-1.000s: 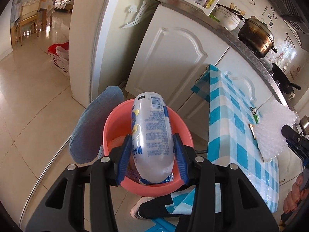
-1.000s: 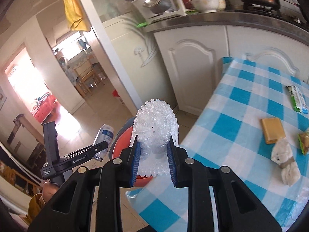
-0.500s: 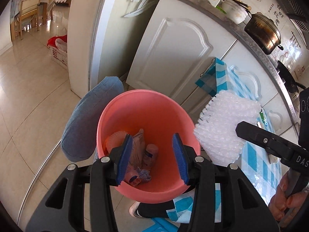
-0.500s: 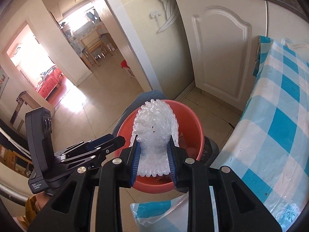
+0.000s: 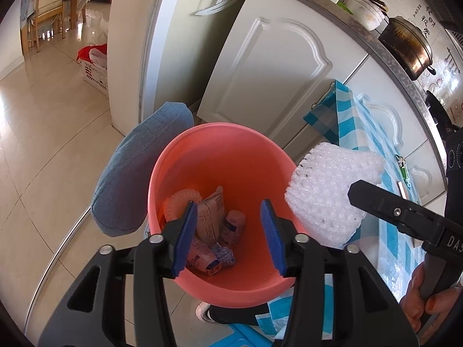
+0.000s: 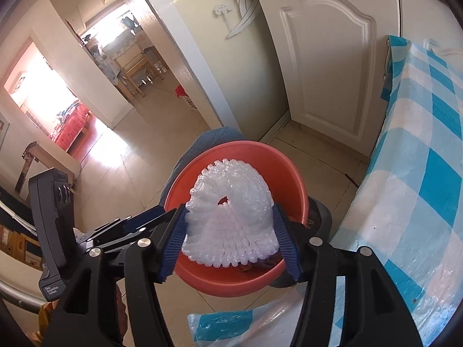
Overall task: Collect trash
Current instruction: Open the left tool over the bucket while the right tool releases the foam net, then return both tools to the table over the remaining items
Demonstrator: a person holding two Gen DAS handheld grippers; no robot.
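In the right wrist view the white foam net (image 6: 230, 219) hides most of the pink bucket (image 6: 286, 179)'s inside. The right gripper (image 6: 230, 232) clamps that net above the bucket. The left gripper (image 5: 228, 235) gapes empty over the bucket, where crumpled wrappers (image 5: 209, 219) lie at the bottom.

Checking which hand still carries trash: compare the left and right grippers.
The left gripper is open and empty; the right gripper is shut on the white foam fruit net. The left is seen against the salmon-pink plastic bucket's inside; the right is near its rim. Both have blue pads.
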